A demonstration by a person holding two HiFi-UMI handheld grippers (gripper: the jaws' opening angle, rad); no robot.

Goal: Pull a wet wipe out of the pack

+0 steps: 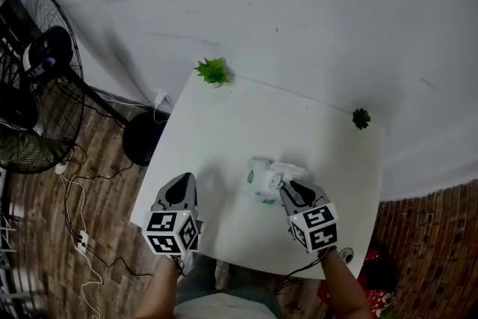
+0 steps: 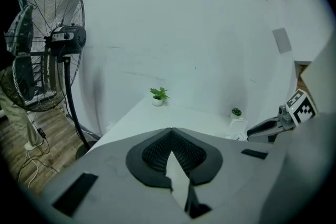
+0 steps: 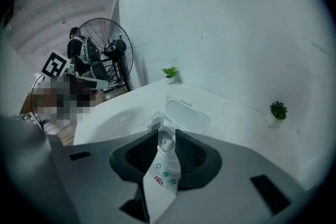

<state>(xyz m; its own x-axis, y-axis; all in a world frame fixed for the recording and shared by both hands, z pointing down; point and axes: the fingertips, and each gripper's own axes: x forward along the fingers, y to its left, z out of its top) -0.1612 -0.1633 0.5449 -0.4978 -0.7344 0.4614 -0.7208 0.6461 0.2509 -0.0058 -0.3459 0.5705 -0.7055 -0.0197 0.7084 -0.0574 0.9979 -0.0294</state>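
Centre frame: the white hinged lid (image 3: pixel 185 115) of the white, green-printed plastic wipe pack (image 1: pixel 260 183) is seen open. A white wipe tuft (image 3: pixel 166 143) is pinched by the right tool (image 3: pixel 167 132) but not yet drawn out. At lower left, the left tool (image 2: pixel 170 131) is held closed and empty.

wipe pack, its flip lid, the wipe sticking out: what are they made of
Wipe pack: probably soft plastic film, white, printed icons. Flip lid: rigid-looking moulded plastic, smooth, raised rim. Wipe, pinched in right gripper: seemingly soft nonwoven cloth, crumpled.

right gripper (image 3: pixel 167 131): jaws closed on a wipe (image 3: pixel 166 144) rising from the pack (image 3: pixel 164 177); lid (image 3: pixel 185 116) open behind. table (image 3: pixel 236 115) bears a plant (image 3: pixel 169 73) at the far edge, another (image 3: pixel 277 111) at right. fan (image 3: pixel 107 52) at left.
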